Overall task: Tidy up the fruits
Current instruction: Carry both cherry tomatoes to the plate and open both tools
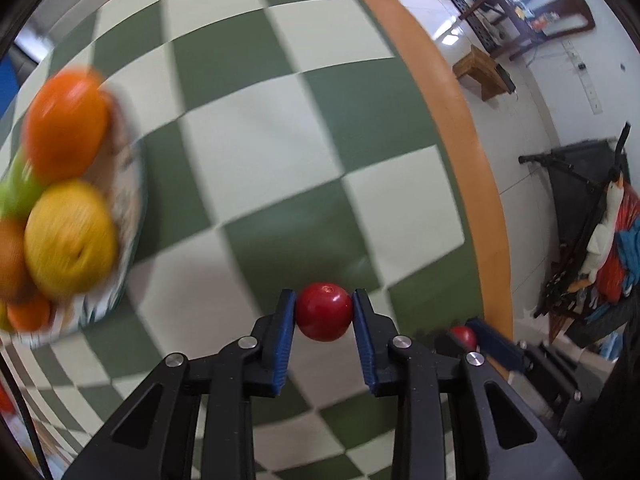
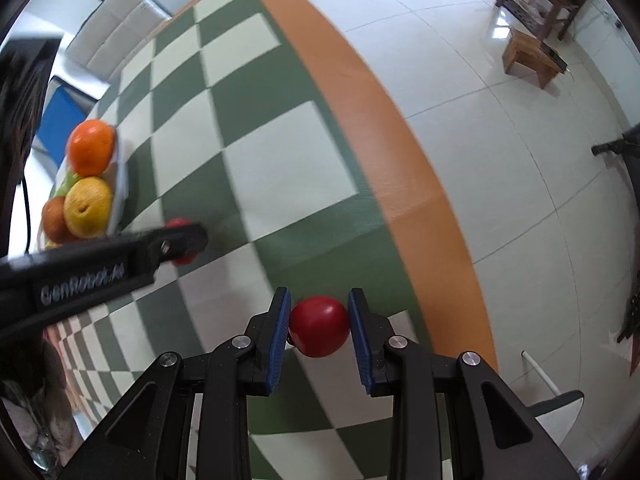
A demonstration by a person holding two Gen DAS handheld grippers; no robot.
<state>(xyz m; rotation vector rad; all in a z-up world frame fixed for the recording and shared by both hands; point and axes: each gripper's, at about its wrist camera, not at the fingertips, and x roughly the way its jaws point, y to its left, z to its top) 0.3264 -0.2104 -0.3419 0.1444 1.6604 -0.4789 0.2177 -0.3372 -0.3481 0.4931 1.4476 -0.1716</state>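
Right now each gripper is clamped on a small red fruit: the left gripper (image 1: 324, 312) has its blue pads pressed against both sides of one red fruit (image 1: 324, 312), and the right gripper (image 2: 319, 326) pinches a second red fruit (image 2: 319, 326) in the same way, though a sliver of gap shows at its right-hand pad, so that hold looks a little less sure. Both fruits are carried above the checked tablecloth (image 1: 256, 128), the right one close to the orange edge (image 2: 400, 168) of the table, the left one further in over the cloth. In the right wrist view the left gripper (image 2: 182, 242) reaches across toward the plate (image 2: 120, 184), which sits near the far left side of the table. That plate is already heaped: an orange (image 1: 66, 128) on top, a yellow fruit (image 1: 70, 238) just below it, a green one (image 1: 20, 196) and a brownish one (image 1: 10, 260) tucked behind. The step in hand appears to be bringing the red fruits over to that pile. To do it well, I judge the left one should come in low and slow to a free spot near the plate's rim, since a small round fruit let go onto the heap could roll off; the pinch should only be eased once the fruit rests on something, with the right one following afterward rather than crowding in.
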